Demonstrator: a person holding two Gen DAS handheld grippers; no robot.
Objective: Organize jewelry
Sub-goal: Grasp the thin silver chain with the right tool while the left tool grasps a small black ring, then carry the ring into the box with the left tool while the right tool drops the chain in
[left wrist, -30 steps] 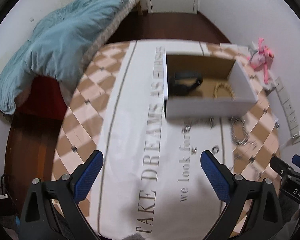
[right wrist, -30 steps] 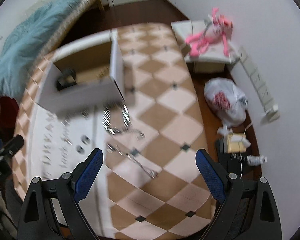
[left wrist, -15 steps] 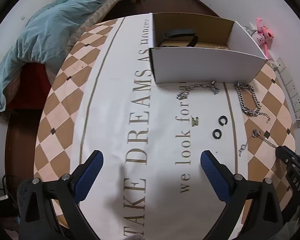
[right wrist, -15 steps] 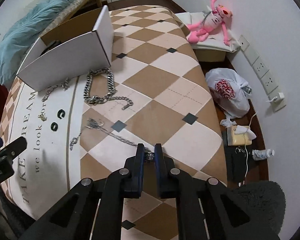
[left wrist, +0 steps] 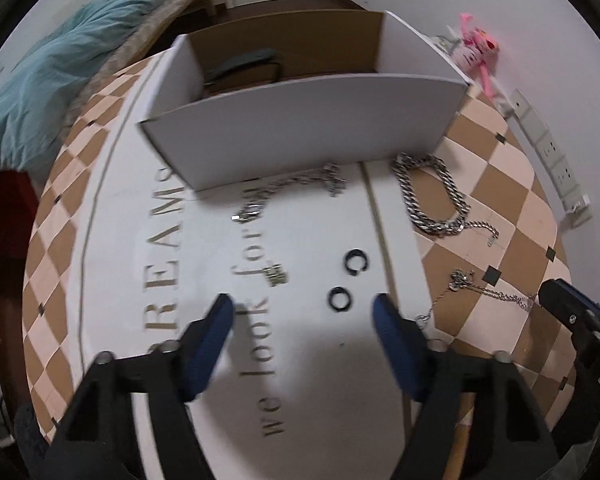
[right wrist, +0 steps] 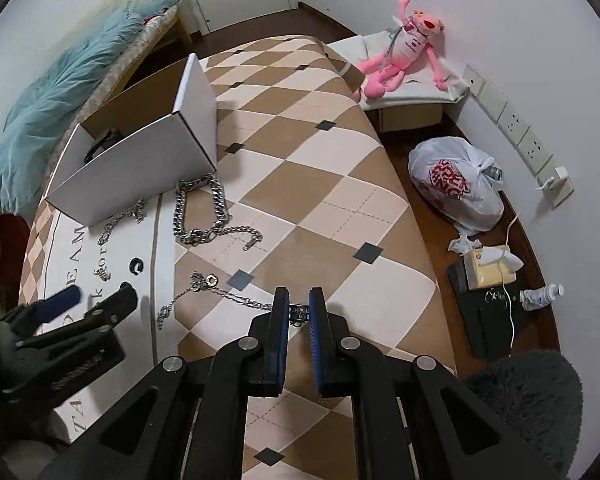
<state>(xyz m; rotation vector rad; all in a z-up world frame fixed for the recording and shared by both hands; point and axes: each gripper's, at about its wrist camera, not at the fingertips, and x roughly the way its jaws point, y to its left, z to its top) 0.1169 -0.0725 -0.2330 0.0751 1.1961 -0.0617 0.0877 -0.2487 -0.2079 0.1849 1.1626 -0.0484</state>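
Observation:
Jewelry lies on a checked cloth before a white box (left wrist: pixel 308 128) (right wrist: pixel 140 168). My left gripper (left wrist: pixel 304 320) (right wrist: pixel 96 294) hangs low over the cloth, its jaws closing with nothing pressed between them. A small black ring (left wrist: pixel 341 299) lies just ahead of its tips. Past that ring are an open black ring (left wrist: pixel 355 262) (right wrist: pixel 137 266) and a small gold charm (left wrist: pixel 274 276). My right gripper (right wrist: pixel 299 312) (left wrist: pixel 560 304) is shut on the end of a thin silver necklace (right wrist: pixel 220 294) (left wrist: pixel 488 292). A thick silver chain (left wrist: pixel 432 196) (right wrist: pixel 198 212) and a thin chain (left wrist: pixel 288 190) lie by the box.
A black item (left wrist: pixel 244 64) sits inside the box. To the right, off the table's edge, are a pink plush toy (right wrist: pixel 404 48), a white plastic bag (right wrist: pixel 456 188) and wall sockets (right wrist: pixel 516 128). A blue blanket (left wrist: pixel 48 80) covers the bed at the left.
My left gripper has come down closer to the cloth and the rings, and its jaws have narrowed. My right gripper has gone from wide open to shut on the thin necklace's end.

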